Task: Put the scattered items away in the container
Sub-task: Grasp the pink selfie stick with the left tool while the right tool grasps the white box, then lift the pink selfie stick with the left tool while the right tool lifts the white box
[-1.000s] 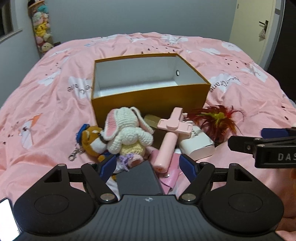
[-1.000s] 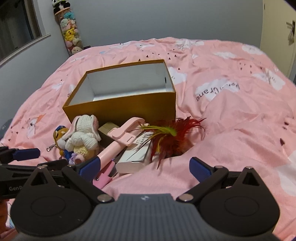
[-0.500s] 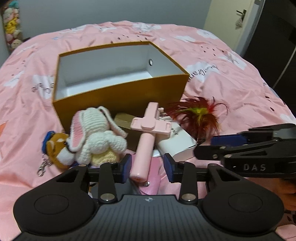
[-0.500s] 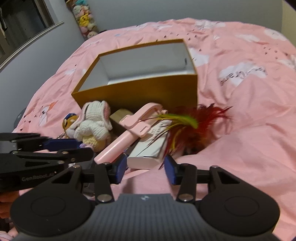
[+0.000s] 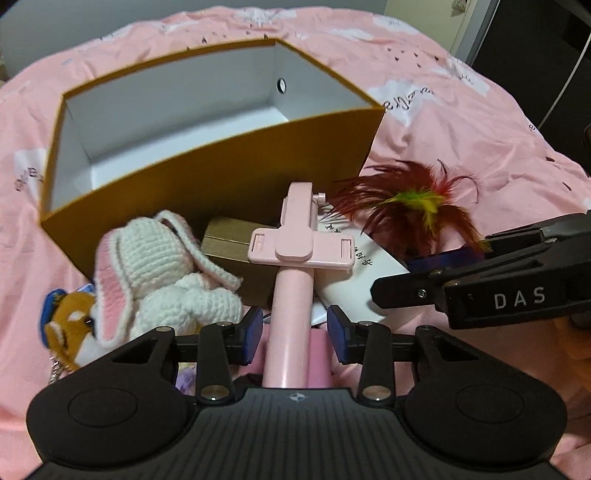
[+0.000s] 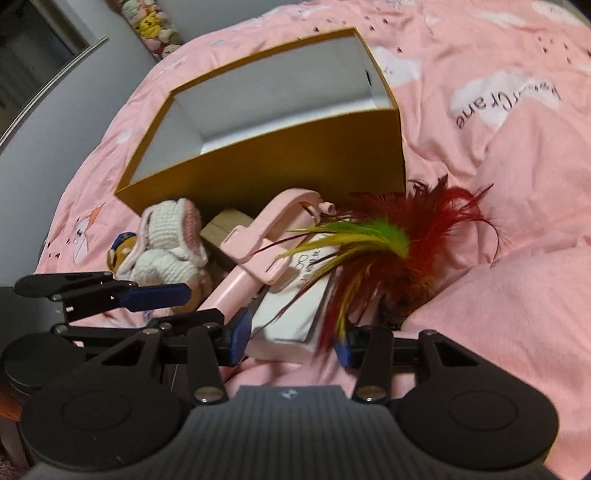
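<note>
An open gold box (image 5: 229, 184) with a white inside stands on the pink bed; it also shows in the right wrist view (image 6: 280, 155). In front of it lie a pink selfie stick (image 5: 295, 273), a white crochet bunny (image 5: 159, 277), a fox keychain (image 5: 68, 325), a small gold box (image 5: 229, 243), a white box (image 5: 362, 273) and a red feather toy (image 5: 417, 210). My left gripper (image 5: 294, 332) is open, its pads on either side of the stick's handle with gaps. My right gripper (image 6: 291, 338) is open around the near end of the white box (image 6: 295, 314) and the feathers (image 6: 388, 251).
The pink quilt (image 6: 498, 184) is bunched into a ridge on the right. A shelf of plush toys (image 6: 155, 22) stands by the far wall. The right gripper's fingers (image 5: 480, 280) cross the right side of the left wrist view.
Both grippers moved forward and down to the pile. The left one now straddles the pink stick's handle; the right one now straddles the white box and feathers.
</note>
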Demonstrator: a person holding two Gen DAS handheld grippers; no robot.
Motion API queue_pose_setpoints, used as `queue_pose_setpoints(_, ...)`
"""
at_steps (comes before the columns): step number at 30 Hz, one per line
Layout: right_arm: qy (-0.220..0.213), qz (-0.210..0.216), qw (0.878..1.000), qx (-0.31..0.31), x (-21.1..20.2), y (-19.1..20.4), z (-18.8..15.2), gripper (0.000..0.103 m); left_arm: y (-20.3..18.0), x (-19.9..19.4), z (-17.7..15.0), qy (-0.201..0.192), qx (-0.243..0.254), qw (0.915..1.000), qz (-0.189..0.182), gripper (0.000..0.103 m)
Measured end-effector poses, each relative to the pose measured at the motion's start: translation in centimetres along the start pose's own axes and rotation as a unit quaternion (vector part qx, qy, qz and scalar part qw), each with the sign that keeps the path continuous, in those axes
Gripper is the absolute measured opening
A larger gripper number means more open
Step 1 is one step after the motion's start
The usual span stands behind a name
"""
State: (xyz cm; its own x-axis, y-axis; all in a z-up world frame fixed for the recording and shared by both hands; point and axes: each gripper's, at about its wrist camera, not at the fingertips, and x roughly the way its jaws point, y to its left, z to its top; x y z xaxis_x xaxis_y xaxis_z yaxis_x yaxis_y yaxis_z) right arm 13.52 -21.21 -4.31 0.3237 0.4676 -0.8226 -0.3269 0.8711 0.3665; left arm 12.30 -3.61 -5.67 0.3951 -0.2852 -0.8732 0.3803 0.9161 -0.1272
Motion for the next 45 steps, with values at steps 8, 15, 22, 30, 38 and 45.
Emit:
queue_pose_setpoints(8,0.023,0.006,1.000,0.013,2.9,-1.0,1.6,0.054,0.9,2.7,1.4,0.024,0.002,0.9995,-0.020,0.038)
queue_pose_setpoints(15,0.046,0.026,0.998,0.015,5.1,-1.9,3.1,0.065,1.1,4.3,2.1,0.030,0.008,0.9993,-0.021,0.032)
queue_pose_setpoints(22,0.048,0.044,0.998,0.013,6.8,-2.6,3.9,0.071,0.8,4.4,1.9,0.015,0.011,0.9997,-0.016,0.031)
queue_pose_setpoints(30,0.051,0.032,0.998,-0.003,7.7,-2.0,5.0,0.073,0.9,1.1,1.0,-0.012,-0.013,0.9997,-0.020,0.031)
queue_pose_setpoints(38,0.068,0.028,0.997,-0.014,10.6,-1.6,6.7,0.068,1.0,-0.5,-0.1,-0.032,-0.023,0.9990,-0.020,0.031)
queue_pose_setpoints(45,0.037,0.039,0.999,-0.002,8.5,-1.6,7.7,0.059,0.8,-2.2,-1.0,-0.050,-0.028,0.9982,-0.018,0.031)
